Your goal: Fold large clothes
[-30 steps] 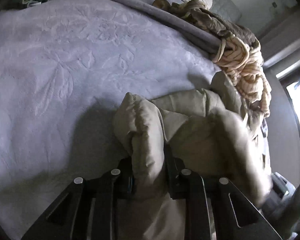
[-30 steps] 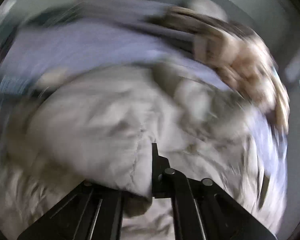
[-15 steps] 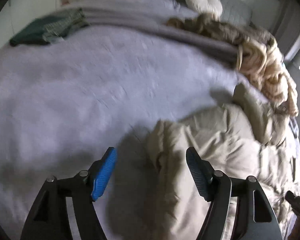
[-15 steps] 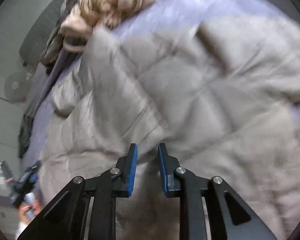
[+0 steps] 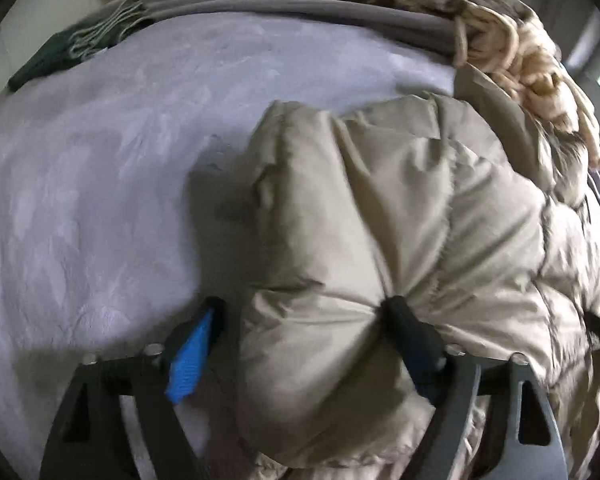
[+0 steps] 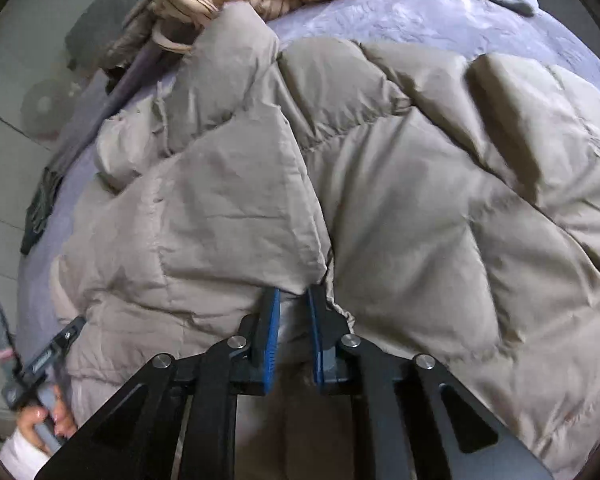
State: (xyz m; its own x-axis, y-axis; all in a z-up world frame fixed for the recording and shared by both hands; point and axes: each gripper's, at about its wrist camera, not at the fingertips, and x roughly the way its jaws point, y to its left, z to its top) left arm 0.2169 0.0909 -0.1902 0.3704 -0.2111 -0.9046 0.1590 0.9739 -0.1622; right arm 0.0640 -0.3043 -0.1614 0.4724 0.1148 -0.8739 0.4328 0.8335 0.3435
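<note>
Beige puffer coat (image 5: 400, 220): on lavender bed (image 5: 100, 168), centre to 3 o'clock. Left gripper (image 5: 300, 344): fingers wide apart, straddling a coat bulge. Right gripper (image 6: 293, 332): fingers slightly apart at a coat seam, not clamped. Cream knit (image 5: 532, 64): 1 o'clock.

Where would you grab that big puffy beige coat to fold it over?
Probably by the puffy coat's rolled edge nearest the left gripper, coming in from the bedspread side. There the padding bunches into a thick ridge that wide-open fingers can straddle; the flat quilted panels offer nothing to pinch.
</note>
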